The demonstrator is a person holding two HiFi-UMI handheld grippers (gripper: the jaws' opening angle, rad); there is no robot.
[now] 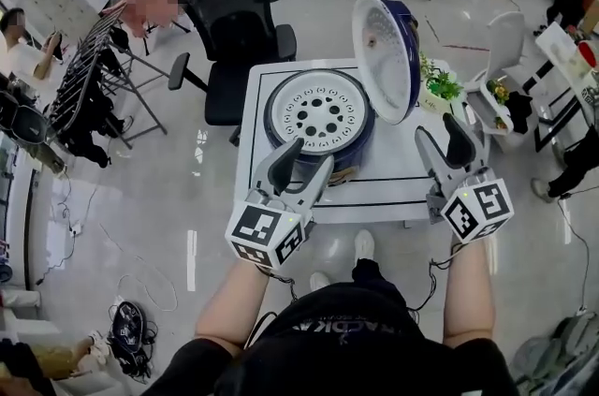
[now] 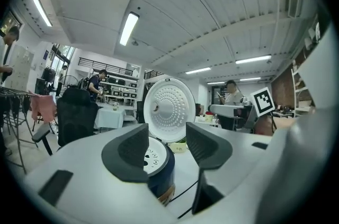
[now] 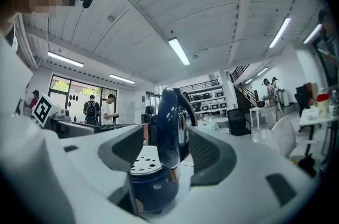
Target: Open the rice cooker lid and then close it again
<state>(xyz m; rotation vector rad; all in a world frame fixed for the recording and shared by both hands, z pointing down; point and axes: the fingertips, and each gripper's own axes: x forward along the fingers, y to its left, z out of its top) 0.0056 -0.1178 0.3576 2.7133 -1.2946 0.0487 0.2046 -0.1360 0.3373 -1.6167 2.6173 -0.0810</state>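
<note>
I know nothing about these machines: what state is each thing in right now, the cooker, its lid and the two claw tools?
Rice cooker: open, its perforated inner plate exposed.
Lid: swung up, standing open.
Left gripper: jaws apart, gripping nothing, just in front of the cooker.
Right gripper: jaws wide apart, gripping nothing, clear of the lid.

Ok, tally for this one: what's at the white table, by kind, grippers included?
Cooker: 1, lid up
Plant: 1
Grippers: 2, left gripper and right gripper, both open and empty
Total: 4
</note>
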